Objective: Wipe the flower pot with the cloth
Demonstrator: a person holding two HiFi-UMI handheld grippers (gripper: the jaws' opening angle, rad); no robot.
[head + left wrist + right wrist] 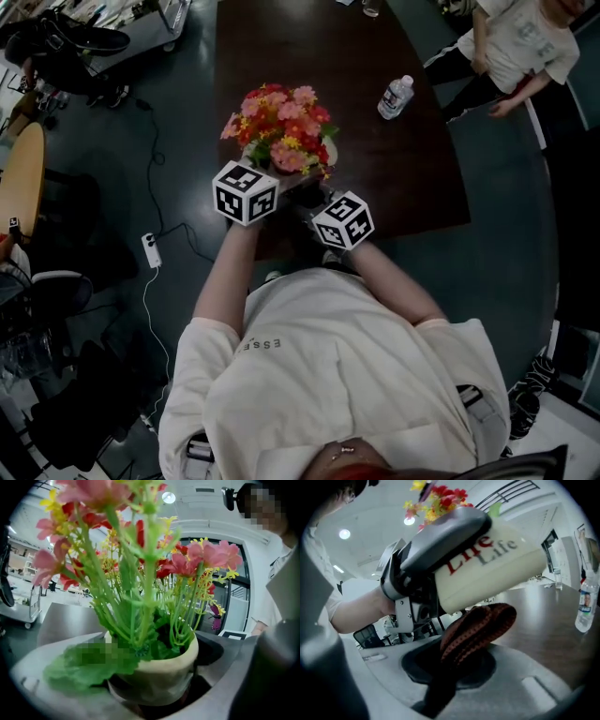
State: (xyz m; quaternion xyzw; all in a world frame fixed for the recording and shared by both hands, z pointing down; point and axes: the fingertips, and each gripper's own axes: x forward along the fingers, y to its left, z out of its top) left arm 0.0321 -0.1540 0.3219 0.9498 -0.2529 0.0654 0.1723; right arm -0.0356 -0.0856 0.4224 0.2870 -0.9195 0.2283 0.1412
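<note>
Two grippers: both worked close to the person's chest, at the near edge of a dark wooden table (375,187), their marker cubes side by side.
Right gripper (443,681): pinched a rust-brown cloth (478,627), whose free fold bulged forward so that fabric, not jaws, met the pot.
Left gripper (152,688): clamped on either side of the cream flower pot (164,660), jaws bearing on its wall below the rim.
Flower pot: held tipped and seemingly clear of the tabletop, apparently to turn its lower wall toward the cloth. The fold touched it just under the printed word "Life".
Artificial flowers (278,127): pink, red and yellow stems leaned away over the table, out of the cloth's way.
Step, as judged: wiping was under way on the lower wall; how much of the pot was done could not be told.
Edges: the pot hung about over the near table edge, so a slip could have sent it to the floor.
Open room: bare tabletop ran beyond the flowers. A water bottle (395,97) stood well apart to the right, and a bystander (520,47) waited past the far corner.
</note>
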